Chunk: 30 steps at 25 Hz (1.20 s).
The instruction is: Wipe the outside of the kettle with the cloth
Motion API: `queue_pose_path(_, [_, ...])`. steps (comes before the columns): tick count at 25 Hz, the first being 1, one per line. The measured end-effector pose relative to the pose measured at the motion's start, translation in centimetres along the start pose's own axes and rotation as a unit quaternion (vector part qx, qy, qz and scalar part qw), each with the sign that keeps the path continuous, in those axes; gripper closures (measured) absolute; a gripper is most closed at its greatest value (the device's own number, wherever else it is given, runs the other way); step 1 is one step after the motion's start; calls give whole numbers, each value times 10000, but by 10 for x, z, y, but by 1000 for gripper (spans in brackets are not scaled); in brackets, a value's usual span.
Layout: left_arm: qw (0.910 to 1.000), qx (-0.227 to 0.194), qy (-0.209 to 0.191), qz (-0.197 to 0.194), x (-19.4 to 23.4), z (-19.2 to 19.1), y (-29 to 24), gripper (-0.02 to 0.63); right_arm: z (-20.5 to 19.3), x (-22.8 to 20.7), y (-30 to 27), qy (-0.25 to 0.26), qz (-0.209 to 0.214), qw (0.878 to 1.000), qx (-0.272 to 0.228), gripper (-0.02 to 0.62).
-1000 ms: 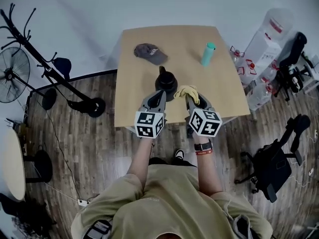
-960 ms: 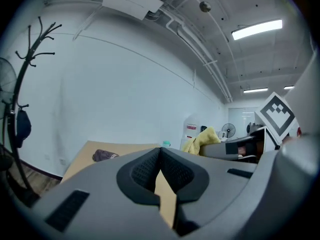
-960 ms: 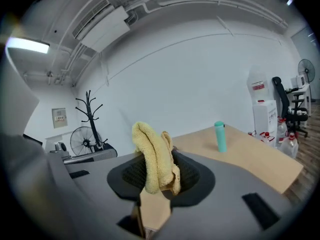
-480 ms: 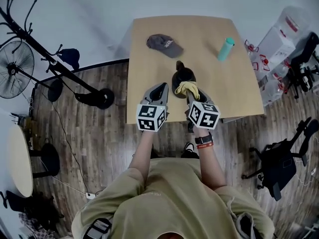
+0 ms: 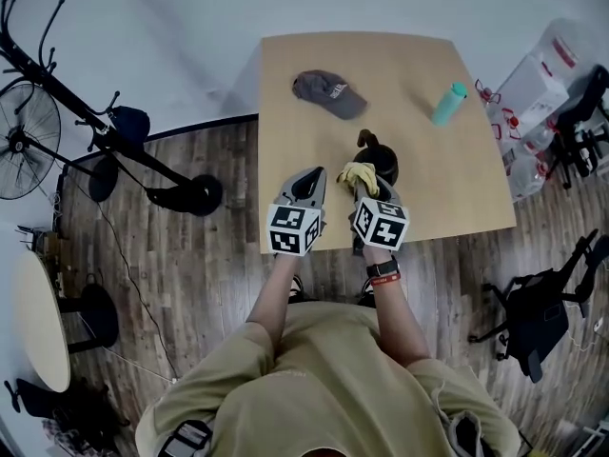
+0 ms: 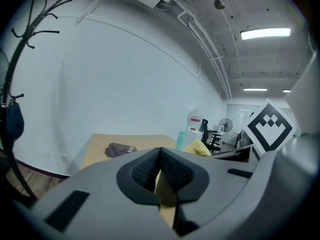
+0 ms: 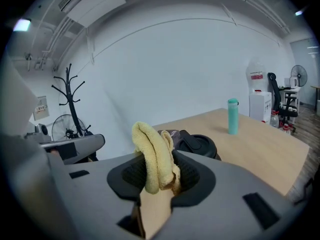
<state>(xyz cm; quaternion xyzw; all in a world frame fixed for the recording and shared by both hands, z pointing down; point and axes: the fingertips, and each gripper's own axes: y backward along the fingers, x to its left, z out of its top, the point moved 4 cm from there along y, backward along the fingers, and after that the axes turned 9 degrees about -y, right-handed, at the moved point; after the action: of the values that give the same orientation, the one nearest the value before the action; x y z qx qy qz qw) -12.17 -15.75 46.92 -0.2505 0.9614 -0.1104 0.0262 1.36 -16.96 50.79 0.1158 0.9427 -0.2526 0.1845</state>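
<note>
A black kettle (image 5: 378, 159) stands near the middle of the wooden table (image 5: 295, 112); in the right gripper view the kettle (image 7: 199, 145) shows just behind the jaws. My right gripper (image 5: 364, 183) is shut on a yellow cloth (image 5: 359, 174), and the cloth (image 7: 155, 157) is bunched between the pads, just short of the kettle's near side. My left gripper (image 5: 306, 185) is shut with nothing in it, to the left of the kettle and apart from it. In the left gripper view the left gripper (image 6: 160, 169) has its pads pressed together.
A grey cap (image 5: 328, 93) lies on the table behind the kettle. A teal bottle (image 5: 448, 104) stands at the right. A coat stand (image 5: 105, 131) and a fan (image 5: 24, 141) stand on the floor at the left; an office chair (image 5: 533, 312) at the right.
The kettle now lies further right in the head view. My right gripper with the cloth has stayed close to its near side; my left gripper is now apart from it.
</note>
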Motion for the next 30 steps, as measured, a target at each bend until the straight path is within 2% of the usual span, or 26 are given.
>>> queue_pose_path(12, [9999,-11,-79,-128,57,-7,-5,581,-10,25,-72,216,-590,9978,-206,468])
queue_pose_path(24, [9993,28,-194,-307,71,-11,-8,581,-23,21,-99,346,-1396,9894,-190,468])
queue_pose_path(30, [9992,85,-210,-324,69,-15,-8,581,-37,13,-96,353,-1628,9860,-40,468])
